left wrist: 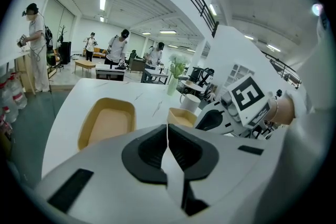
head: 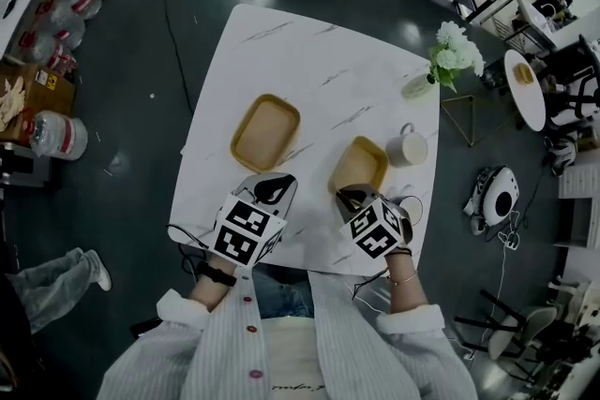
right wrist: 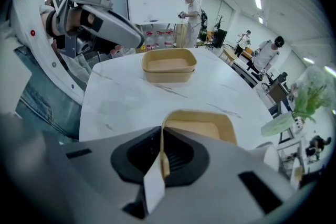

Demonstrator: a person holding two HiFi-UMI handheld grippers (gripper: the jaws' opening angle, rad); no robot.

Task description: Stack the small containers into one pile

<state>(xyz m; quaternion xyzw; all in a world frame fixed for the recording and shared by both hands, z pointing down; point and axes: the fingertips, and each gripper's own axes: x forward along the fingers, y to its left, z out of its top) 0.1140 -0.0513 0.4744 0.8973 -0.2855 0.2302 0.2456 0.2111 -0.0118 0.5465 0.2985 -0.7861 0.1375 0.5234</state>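
Two tan containers sit on the white marble table (head: 281,51). The wider one (head: 265,132) (left wrist: 107,120) (right wrist: 169,64) lies left of centre. My right gripper (head: 352,198) (right wrist: 164,149) is shut on the near rim of the smaller container (head: 359,164) (right wrist: 202,126) (left wrist: 182,117); the thin wall is pinched between the pads. My left gripper (head: 272,192) (left wrist: 168,136) hovers near the table's front edge, just short of the wider container. Its jaws are shut and hold nothing.
A white mug (head: 408,146) (left wrist: 190,102) stands right of the small container. A vase of white flowers (head: 441,61) (left wrist: 173,81) is at the table's far right edge. People, desks and water jugs (head: 56,136) are around the room.
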